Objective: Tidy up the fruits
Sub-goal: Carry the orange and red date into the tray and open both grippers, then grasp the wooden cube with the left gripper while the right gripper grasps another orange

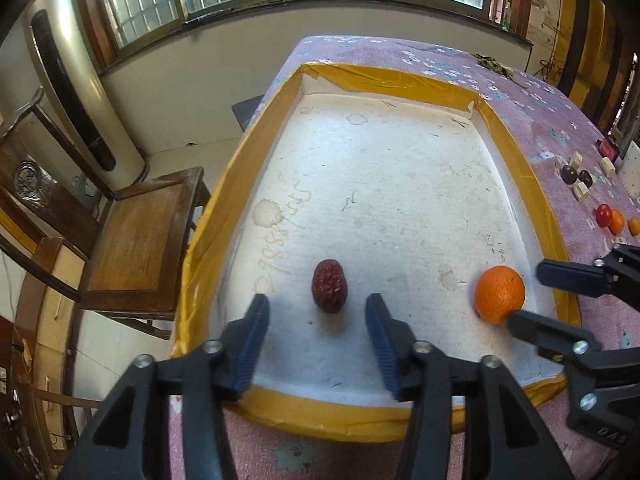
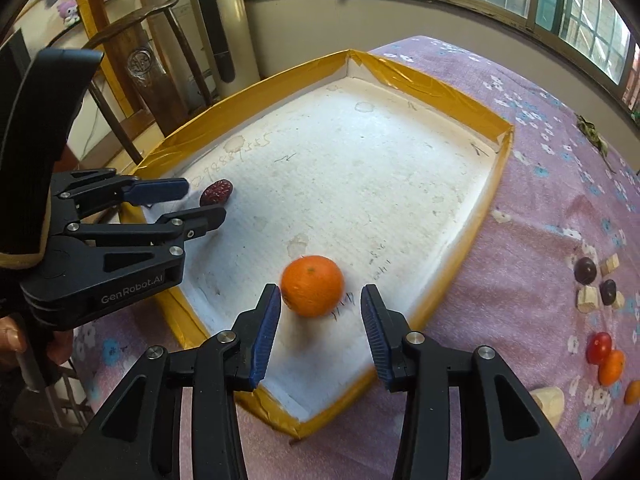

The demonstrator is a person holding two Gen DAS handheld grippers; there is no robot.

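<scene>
In the left wrist view, the left gripper (image 1: 316,340) fills the lower middle of the frame with its jaws parted and released; the red date (image 1: 329,291) lies on the tray floor in the gap just ahead of the fingertips, touching neither pad. To the right, at the lower right of the frame, the orange (image 1: 500,294) rests on the white floor close to the tray's right wall, with the right gripper (image 1: 528,298) reaching in from the frame's right edge, one finger above the fruit and one at its lower side.

In the right wrist view, the right gripper's jaws stand apart around the orange; its left pad sits just beside the fruit's skin, and I cannot tell whether it touches, while the right pad is clearly apart from it, so the fruit is not clenched. The left gripper shows at the left edge, open, with the date beyond its tips.

The tray (image 1: 404,76), yellow-taped along its raised rim, has most of its white floor bare toward the upper part of both frames. More small fruits (image 2: 608,358) lie on the purple cloth (image 2: 532,184) at lower right, outside the rim.
</scene>
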